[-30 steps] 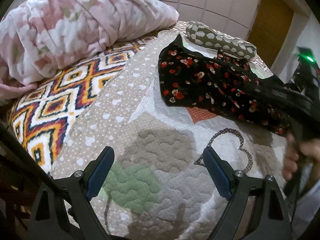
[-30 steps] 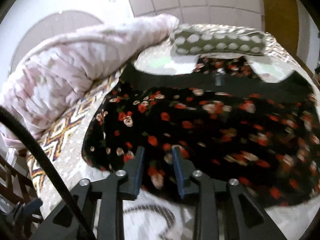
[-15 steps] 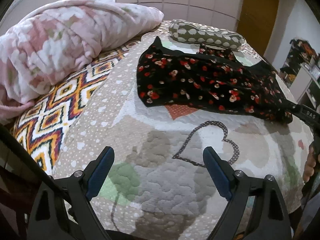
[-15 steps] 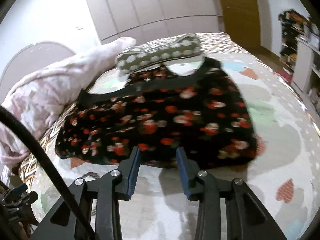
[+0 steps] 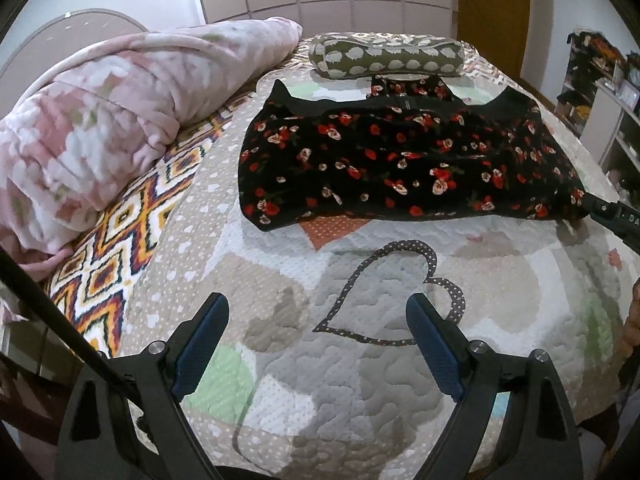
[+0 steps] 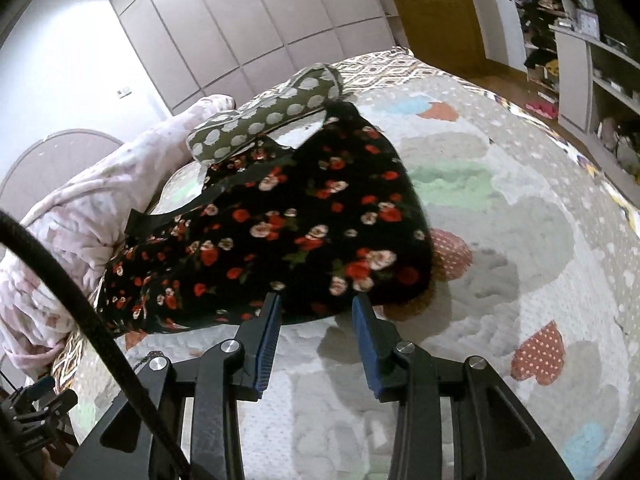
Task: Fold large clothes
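Quilted bedding with heart patches [image 5: 360,360] covers the bed under both tools. Nearest, the left gripper [image 5: 318,320] hangs over the dotted heart outline [image 5: 392,292], its blue pads spread wide and holding nothing. Beyond that heart lies the black floral garment [image 5: 400,168], spread flat across the quilt. The right gripper [image 6: 316,304] sits at the garment's near hem [image 6: 304,312], parted a moderate way, with no cloth between its fingers. Past the garment rests a spotted bolster [image 5: 384,58], and beside it a pink blanket [image 5: 120,120].
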`<state>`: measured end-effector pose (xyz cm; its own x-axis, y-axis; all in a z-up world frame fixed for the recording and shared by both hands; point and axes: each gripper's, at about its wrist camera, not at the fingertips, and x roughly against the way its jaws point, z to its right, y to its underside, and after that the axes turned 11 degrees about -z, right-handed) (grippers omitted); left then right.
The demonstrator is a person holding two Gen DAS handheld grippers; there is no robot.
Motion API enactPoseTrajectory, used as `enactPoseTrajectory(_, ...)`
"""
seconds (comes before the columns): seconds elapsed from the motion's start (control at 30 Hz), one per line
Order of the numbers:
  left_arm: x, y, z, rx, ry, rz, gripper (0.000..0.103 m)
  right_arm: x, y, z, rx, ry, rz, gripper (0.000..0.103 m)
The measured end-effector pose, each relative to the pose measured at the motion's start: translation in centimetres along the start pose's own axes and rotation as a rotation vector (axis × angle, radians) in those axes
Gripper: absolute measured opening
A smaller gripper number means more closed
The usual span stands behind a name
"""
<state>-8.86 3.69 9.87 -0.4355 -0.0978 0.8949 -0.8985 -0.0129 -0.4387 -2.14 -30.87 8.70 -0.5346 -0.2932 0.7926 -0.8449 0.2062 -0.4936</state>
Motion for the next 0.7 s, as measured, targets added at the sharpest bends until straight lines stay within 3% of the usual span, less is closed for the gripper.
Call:
enactPoseTrajectory(0.23,-0.5,-1.8,1.5,-0.052,-0.008,-0.009,0.089,0.0,0.0,2.1,-0.042,-0.011,0.007,0.041)
enactPoseTrajectory(0.37,-0.2,-5.3,2.3,-0.08,0.021,0.028,0.089,0.2,-0.4,3.5,-0.068,-0.019,0.016,0.041)
enactPoseTrajectory(0.47,-0.3,-8.7,3.0,-0.084,0.013,0.077,0.089,0.6,-1.0,4.5,-0.089,-0.035,0.032,0.049)
enactPoseTrajectory(0.53,-1.0,-11.0,3.7,-0.096,0.019,0.096,0.089,0.8,-1.4,5.2,-0.111,-0.059,0.049,0.061)
enactPoseTrajectory(0.6,-2.5,-13.0,4.4,-0.103,0.038,0.071,0.089,0.9,-1.9,5.8,-0.135,-0.091,0.066,0.069)
enactPoseTrajectory(0.7,-5.5,-15.3,5.0,-0.09,0.119,0.013,0.089,0.2,-2.7,6.9,-0.176,-0.129,0.061,0.07)
